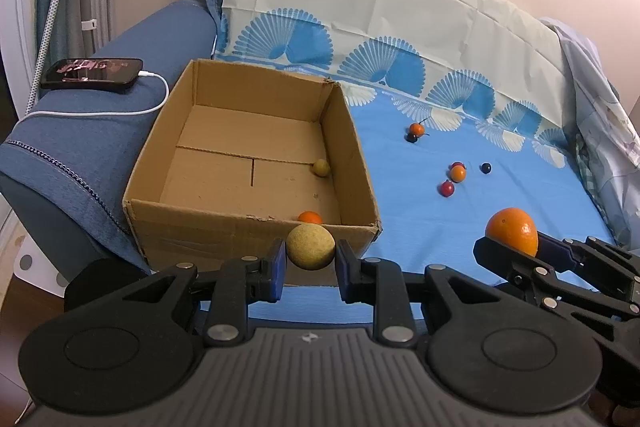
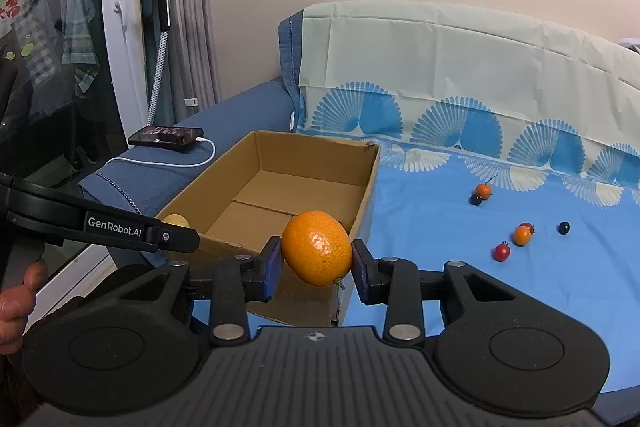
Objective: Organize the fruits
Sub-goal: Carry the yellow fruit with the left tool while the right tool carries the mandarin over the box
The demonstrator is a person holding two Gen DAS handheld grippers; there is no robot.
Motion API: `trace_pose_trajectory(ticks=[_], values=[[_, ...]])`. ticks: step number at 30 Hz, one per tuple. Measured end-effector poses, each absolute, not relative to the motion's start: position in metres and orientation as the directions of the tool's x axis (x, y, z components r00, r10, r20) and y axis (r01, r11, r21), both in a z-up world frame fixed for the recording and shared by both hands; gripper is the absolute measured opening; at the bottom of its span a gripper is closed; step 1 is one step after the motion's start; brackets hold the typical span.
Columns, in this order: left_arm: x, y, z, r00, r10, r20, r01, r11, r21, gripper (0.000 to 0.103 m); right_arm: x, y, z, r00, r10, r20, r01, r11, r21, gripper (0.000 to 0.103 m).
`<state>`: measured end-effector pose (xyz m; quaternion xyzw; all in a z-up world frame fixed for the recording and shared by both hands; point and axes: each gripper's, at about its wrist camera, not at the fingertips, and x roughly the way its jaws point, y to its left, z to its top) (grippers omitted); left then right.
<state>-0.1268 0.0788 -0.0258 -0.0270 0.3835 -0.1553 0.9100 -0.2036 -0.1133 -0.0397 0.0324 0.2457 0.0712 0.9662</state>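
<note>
My left gripper (image 1: 311, 261) is shut on a tan-yellow round fruit (image 1: 311, 246), held just in front of the near wall of the cardboard box (image 1: 256, 235). Inside the box lie a small yellow fruit (image 1: 321, 167) and a small orange fruit (image 1: 310, 217). My right gripper (image 2: 316, 267) is shut on a large orange (image 2: 317, 247), near the box's near right corner (image 2: 320, 301); in the left wrist view that orange (image 1: 513, 230) shows at the right. Several small red, orange and dark fruits (image 1: 454, 177) lie loose on the blue sheet.
A phone (image 1: 93, 73) on a white charging cable rests on the blue sofa arm left of the box. The sheet (image 2: 500, 299) covers the seat and backrest. A hand (image 2: 16, 303) holds the left gripper's handle. A steamer stand and curtain stand at the back left.
</note>
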Motion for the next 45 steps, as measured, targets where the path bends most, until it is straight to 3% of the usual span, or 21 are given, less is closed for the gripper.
trace_pose_trajectory(ticks=[25, 45], values=[[-0.105, 0.086, -0.036, 0.642, -0.287, -0.711, 0.227, 0.957, -0.182, 0.029, -0.183, -0.115, -0.045, 0.861, 0.131, -0.492, -0.091, 0.99, 0.104, 0.038], [-0.013, 0.11, -0.039, 0.678, -0.207, -0.706, 0.152, 0.978, -0.142, 0.029, -0.093, -0.088, -0.061, 0.818, 0.151, -0.554, -0.123, 0.988, 0.088, 0.038]])
